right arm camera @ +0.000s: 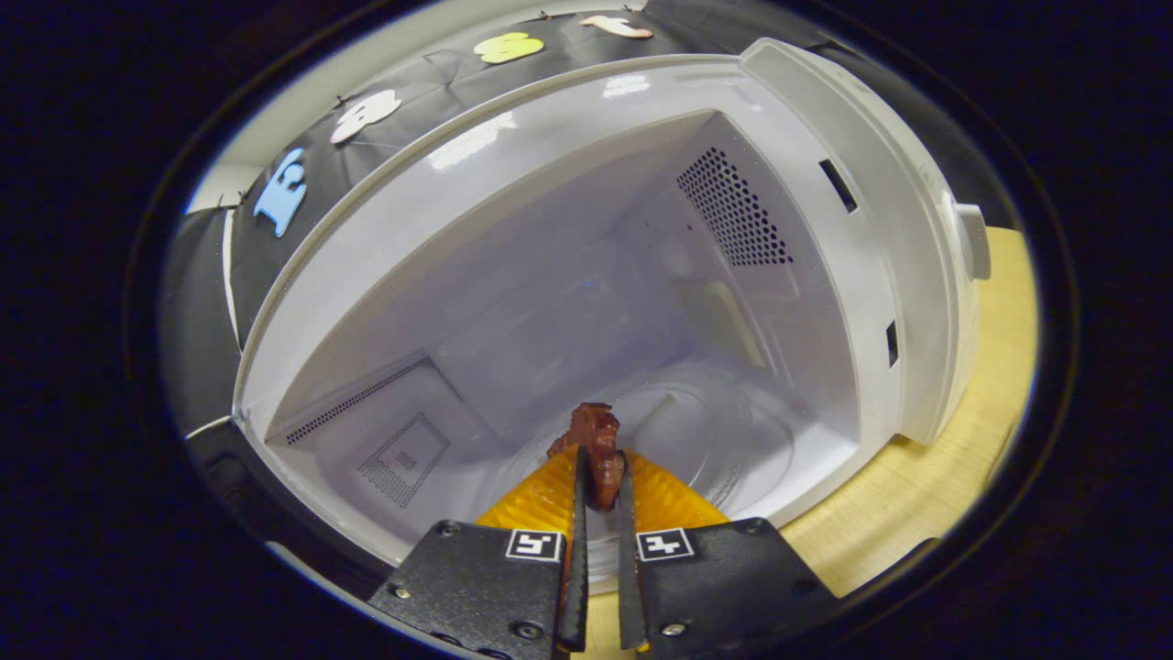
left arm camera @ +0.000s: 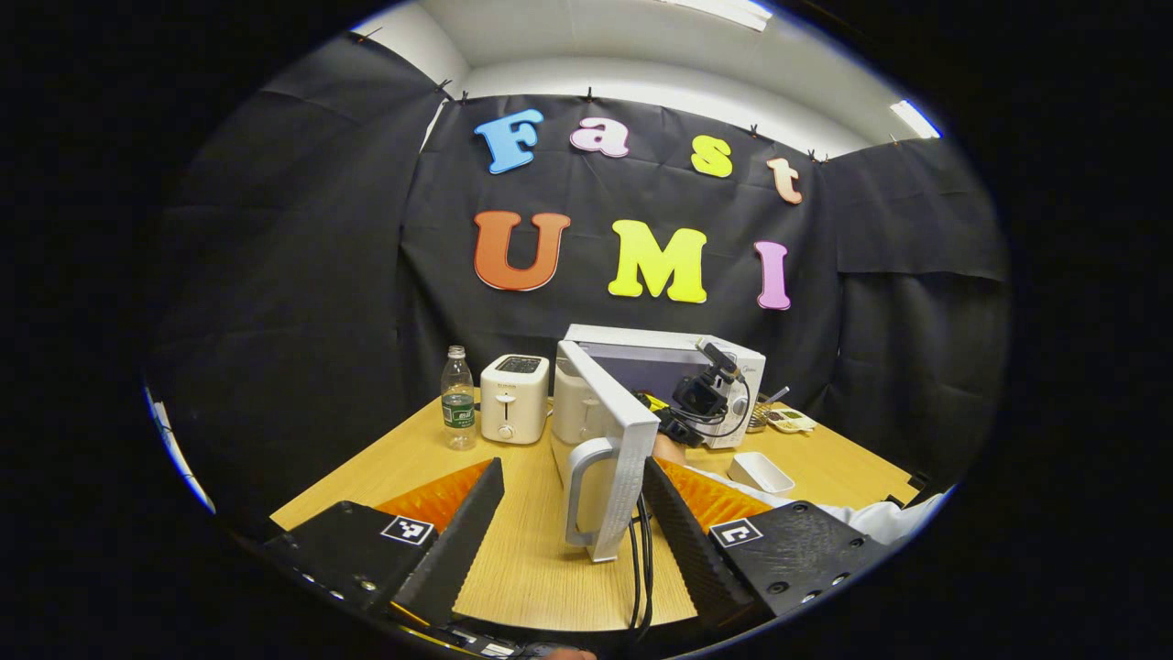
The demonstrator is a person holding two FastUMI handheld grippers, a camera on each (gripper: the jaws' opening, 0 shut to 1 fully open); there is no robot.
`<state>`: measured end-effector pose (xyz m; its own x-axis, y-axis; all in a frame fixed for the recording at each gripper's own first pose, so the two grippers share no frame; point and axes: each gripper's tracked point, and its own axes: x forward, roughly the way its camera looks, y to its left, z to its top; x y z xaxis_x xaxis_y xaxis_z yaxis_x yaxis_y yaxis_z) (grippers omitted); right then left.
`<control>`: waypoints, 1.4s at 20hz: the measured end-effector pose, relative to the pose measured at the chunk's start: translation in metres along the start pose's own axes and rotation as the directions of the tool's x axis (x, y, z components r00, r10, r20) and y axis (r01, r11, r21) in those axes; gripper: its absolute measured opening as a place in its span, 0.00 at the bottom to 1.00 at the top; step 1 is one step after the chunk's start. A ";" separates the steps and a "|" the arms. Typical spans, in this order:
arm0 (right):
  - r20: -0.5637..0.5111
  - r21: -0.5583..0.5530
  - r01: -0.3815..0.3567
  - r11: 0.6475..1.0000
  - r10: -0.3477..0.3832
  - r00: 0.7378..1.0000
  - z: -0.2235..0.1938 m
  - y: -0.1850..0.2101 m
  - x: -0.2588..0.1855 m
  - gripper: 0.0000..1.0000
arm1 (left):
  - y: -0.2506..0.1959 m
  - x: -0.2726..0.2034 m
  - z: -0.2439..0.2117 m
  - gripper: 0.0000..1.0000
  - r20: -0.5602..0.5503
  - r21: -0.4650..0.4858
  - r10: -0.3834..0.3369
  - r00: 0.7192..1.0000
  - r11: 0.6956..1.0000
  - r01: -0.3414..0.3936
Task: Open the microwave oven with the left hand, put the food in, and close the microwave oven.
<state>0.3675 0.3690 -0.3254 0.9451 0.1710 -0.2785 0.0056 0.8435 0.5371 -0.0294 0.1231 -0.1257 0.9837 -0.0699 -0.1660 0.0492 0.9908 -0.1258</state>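
Food sits clamped between the right gripper fingers, inside the open microwave.

The microwave cavity hides behind its open door. The food's lower part sits hidden between the right gripper's fingers

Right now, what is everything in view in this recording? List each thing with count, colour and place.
White microwave oven: one, back of table, door open.
White microwave door with grey handle: one, swung toward the left gripper view's camera.
Dark brown piece of food: one, held inside the oven cavity over the glass turntable.
White toaster: one, left of oven.
Clear plastic bottle: one, left of toaster.
White rectangular dish: one, right front of oven.
Light wooden table: one.
Left hand-held gripper: open, either side of the handle.
Right hand-held gripper: shut on food.
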 end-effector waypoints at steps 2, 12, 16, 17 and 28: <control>-0.006 -0.048 0.012 0.999 -0.013 1.000 -0.002 0.000 0.000 0.19 | -0.002 -0.003 0.004 0.94 0.016 -0.004 -0.006 1.000 1.000 0.006; -0.050 -0.323 0.064 0.944 -0.084 0.995 0.011 -0.011 -0.021 0.95 | -0.005 -0.020 0.010 0.93 0.042 0.009 -0.011 0.999 1.000 0.010; 0.002 -0.398 0.021 0.917 -0.022 1.000 0.042 0.004 -0.054 0.95 | -0.006 -0.032 0.014 0.94 0.052 0.017 -0.005 0.999 1.000 0.004; 0.009 -0.405 0.013 0.914 -0.010 1.000 0.049 0.007 -0.064 0.95 | -0.007 -0.035 0.016 0.94 0.055 0.021 -0.003 0.998 1.000 0.002; 0.100 -0.516 0.051 0.855 0.001 0.995 0.120 -0.022 -0.161 0.98 | -0.010 -0.069 0.035 0.94 0.108 0.053 0.056 0.993 0.997 -0.062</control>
<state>0.2545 0.2615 -0.1969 0.9730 0.1205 -0.1968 -0.1160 0.9927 0.0339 -0.0913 0.1221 -0.0792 0.9978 -0.0019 -0.0665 -0.0023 0.9980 -0.0629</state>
